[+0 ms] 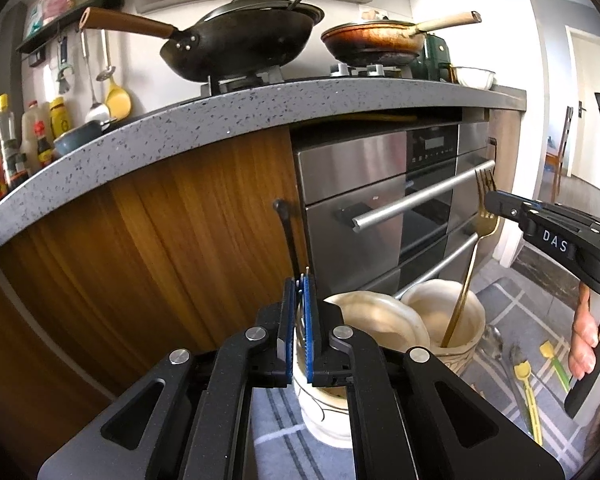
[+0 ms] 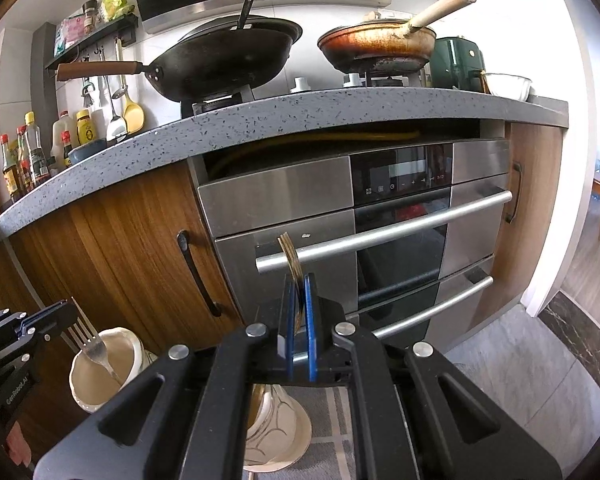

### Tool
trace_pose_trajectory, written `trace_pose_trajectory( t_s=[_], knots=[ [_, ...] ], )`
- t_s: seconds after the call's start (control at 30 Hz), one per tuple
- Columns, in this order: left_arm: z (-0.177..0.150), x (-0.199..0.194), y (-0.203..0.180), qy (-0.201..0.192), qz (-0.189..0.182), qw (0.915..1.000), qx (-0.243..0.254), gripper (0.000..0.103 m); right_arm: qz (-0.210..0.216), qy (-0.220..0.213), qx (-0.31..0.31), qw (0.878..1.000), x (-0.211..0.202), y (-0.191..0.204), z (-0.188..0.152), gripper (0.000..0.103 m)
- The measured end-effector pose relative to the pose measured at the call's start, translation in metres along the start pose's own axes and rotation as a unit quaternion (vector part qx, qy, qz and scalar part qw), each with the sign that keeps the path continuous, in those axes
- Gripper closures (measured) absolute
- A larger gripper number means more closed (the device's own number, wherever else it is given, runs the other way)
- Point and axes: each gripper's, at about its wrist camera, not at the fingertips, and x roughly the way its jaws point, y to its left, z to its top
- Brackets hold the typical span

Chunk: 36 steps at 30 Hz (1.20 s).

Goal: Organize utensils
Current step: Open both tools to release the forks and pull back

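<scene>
Fingers of the left gripper (image 1: 299,312) are seen in the left wrist view drawn narrow around the neck of a silver fork, only its tine tips (image 1: 305,274) showing above the blue pads; whether the pads still press on it cannot be told. Beneath them stands a cream ceramic holder (image 1: 324,412) on a grey rug (image 1: 276,432). At two o'clock from it a second cream holder (image 1: 466,320) is seen, with a gold fork (image 1: 470,272) standing in it, its neck pinched by the right gripper (image 1: 490,206). A hand (image 1: 592,336) is wrapped around that gripper's handle. Loose utensils (image 1: 530,396) lie on the rug at four o'clock.

In the right wrist view, the gold fork (image 2: 290,250) is held upright between narrowly set fingers (image 2: 288,320) of the right gripper (image 2: 299,320), above its holder (image 2: 276,428). At nine o'clock the silver fork (image 2: 94,350) is seen in the other holder (image 2: 96,376), the left gripper (image 2: 54,314) at its tines.
</scene>
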Motion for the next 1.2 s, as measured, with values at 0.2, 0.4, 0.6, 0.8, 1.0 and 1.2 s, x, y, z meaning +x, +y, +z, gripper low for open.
trace_pose_trajectory(
  t_s=[0.2, 0.4, 0.6, 0.8, 1.0, 1.2],
  knots=[
    [0.002, -0.007, 0.008, -0.007, 0.002, 0.9998, -0.019, 0.069, 0.010, 0.001, 0.004, 1.000, -0.007, -0.002, 0.002, 0.065],
    [0.002, -0.027, 0.015, -0.027, 0.001, 0.9987, -0.043, 0.028, 0.024, -0.007, 0.007, 1.000, -0.035, -0.011, 0.002, 0.034],
    [-0.004, -0.046, 0.019, -0.036, -0.008, 0.9965, -0.075, 0.010, 0.026, -0.009, 0.000, 1.000, -0.067, -0.027, -0.002, 0.007],
    [-0.020, -0.064, 0.014, -0.037, -0.040, 0.9930, -0.104, 0.006, 0.024, 0.003, 0.014, 1.000, -0.090, -0.054, -0.021, 0.005],
    [-0.041, -0.075, -0.011, -0.036, -0.058, 0.9943, -0.081, 0.005, -0.007, 0.051, 0.018, 0.998, -0.095, -0.093, -0.055, 0.005],
    [-0.070, -0.062, -0.047, 0.014, -0.110, 0.9926, -0.049, 0.005, -0.047, 0.109, 0.012, 0.993, -0.087, -0.125, -0.096, 0.005]
  ],
)
